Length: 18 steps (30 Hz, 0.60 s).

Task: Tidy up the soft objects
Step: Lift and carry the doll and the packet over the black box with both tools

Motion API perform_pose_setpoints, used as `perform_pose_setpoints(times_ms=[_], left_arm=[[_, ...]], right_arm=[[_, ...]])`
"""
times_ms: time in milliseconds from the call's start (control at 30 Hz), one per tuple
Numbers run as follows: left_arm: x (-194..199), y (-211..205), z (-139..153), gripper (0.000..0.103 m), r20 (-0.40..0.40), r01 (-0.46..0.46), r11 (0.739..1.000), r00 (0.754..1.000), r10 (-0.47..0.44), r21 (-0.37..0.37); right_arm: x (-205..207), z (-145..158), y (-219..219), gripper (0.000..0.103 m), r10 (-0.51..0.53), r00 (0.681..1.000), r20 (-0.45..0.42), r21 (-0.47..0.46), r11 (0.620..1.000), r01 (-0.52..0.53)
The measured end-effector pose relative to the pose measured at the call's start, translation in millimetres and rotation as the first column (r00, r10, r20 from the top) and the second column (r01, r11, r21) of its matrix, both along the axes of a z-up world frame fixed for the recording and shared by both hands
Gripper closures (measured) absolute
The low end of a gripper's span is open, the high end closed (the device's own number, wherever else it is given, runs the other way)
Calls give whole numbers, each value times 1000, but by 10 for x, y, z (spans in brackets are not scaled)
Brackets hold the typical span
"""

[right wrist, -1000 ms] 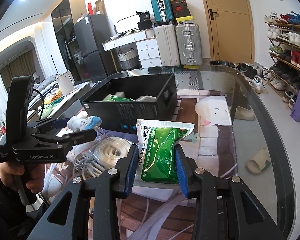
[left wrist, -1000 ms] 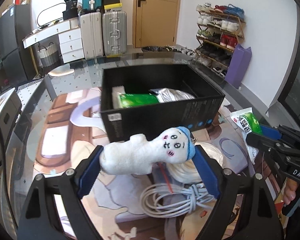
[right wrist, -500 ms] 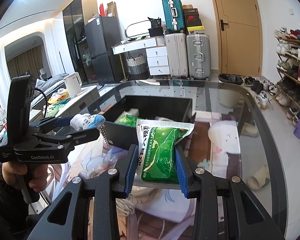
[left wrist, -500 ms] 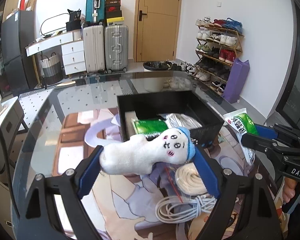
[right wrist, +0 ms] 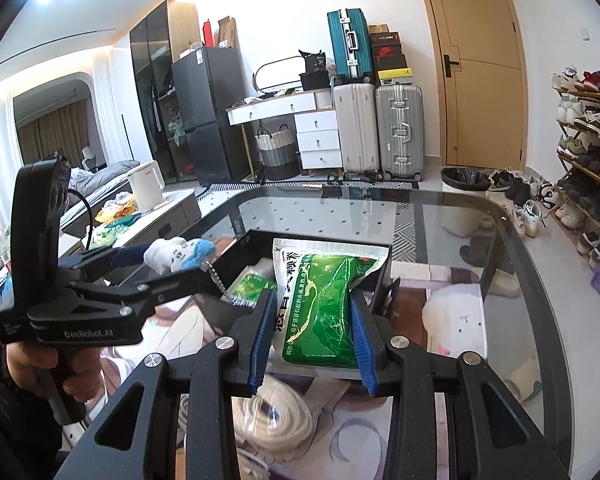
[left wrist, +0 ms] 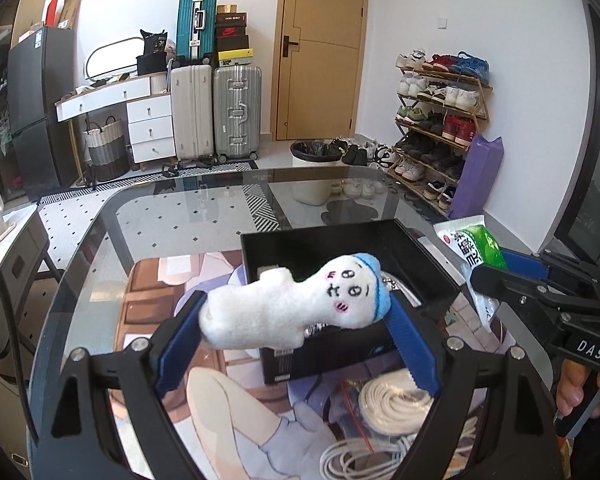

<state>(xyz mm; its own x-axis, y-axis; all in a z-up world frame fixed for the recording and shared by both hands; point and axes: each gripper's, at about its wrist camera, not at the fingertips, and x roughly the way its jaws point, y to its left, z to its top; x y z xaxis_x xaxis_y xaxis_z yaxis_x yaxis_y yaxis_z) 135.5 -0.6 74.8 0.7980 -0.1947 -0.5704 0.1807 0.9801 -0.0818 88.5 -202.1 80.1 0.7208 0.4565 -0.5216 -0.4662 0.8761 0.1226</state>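
My left gripper (left wrist: 296,316) is shut on a white plush toy (left wrist: 292,304) with a blue cap and a drawn face, held above the near edge of the black box (left wrist: 352,252). The toy also shows in the right wrist view (right wrist: 180,254), with a bead chain hanging from it. My right gripper (right wrist: 312,312) is shut on a green and white soft packet (right wrist: 320,300), held over the box (right wrist: 382,276). The packet also shows in the left wrist view (left wrist: 474,252). Another green packet (right wrist: 252,286) lies inside the box.
The box stands on a glass table (left wrist: 180,216) over a printed mat. A coil of flat white cord (left wrist: 392,404) and a bundle of white cable (left wrist: 364,460) lie in front of the box. Suitcases, drawers and a shoe rack stand beyond the table.
Both grippers have risen and moved over the box with their loads still held. The box now looks lower and farther below them.
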Motion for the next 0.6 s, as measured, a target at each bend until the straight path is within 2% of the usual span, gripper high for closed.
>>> perform_pose_setpoints(times_ms=[333,600], left_arm=[[272,-76,-74,15,1,-4,999,1000,4,32],[447,-97,-179,15,-25,-2,999,1000,3,34]], right_arm=[[252,52,63,67,14,1000,7,16,1000,-14],[409,-18,197,67,32,999,0,-1,999,-32]])
